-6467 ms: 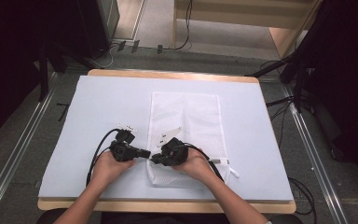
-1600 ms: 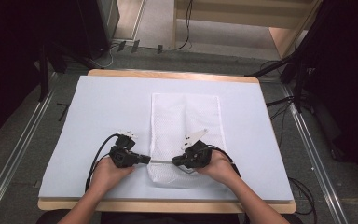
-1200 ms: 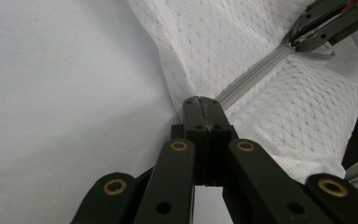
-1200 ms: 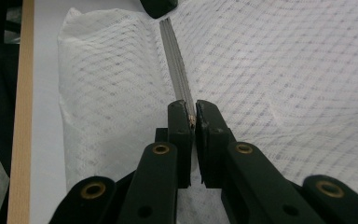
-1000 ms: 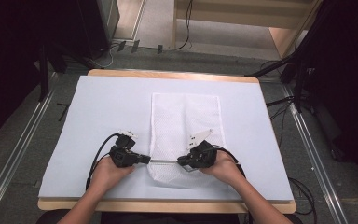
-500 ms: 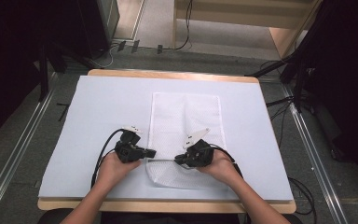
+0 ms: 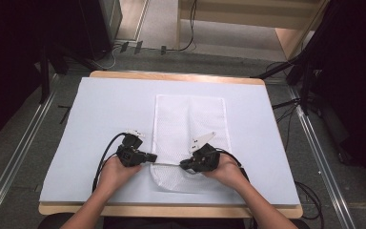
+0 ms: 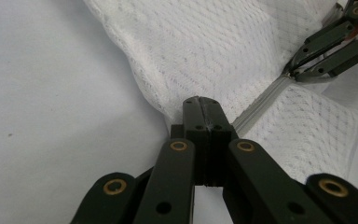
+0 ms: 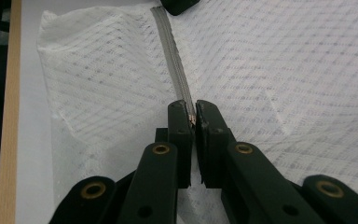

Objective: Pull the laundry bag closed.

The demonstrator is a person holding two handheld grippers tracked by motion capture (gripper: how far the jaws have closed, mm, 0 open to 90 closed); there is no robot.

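The mesh bag (image 7: 190, 138) lies at lower centre of the surface (image 7: 100, 109), its zipper (image 9: 173, 60) running level between the left gripper (image 7: 148, 158), fingers pinching the bag's edge, and the right gripper (image 7: 185, 165), fingers pinching the zipper pull.

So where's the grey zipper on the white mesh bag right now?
In the high view, the grey zipper crosses the white mesh bag near the table's near edge, between the left gripper and right gripper.
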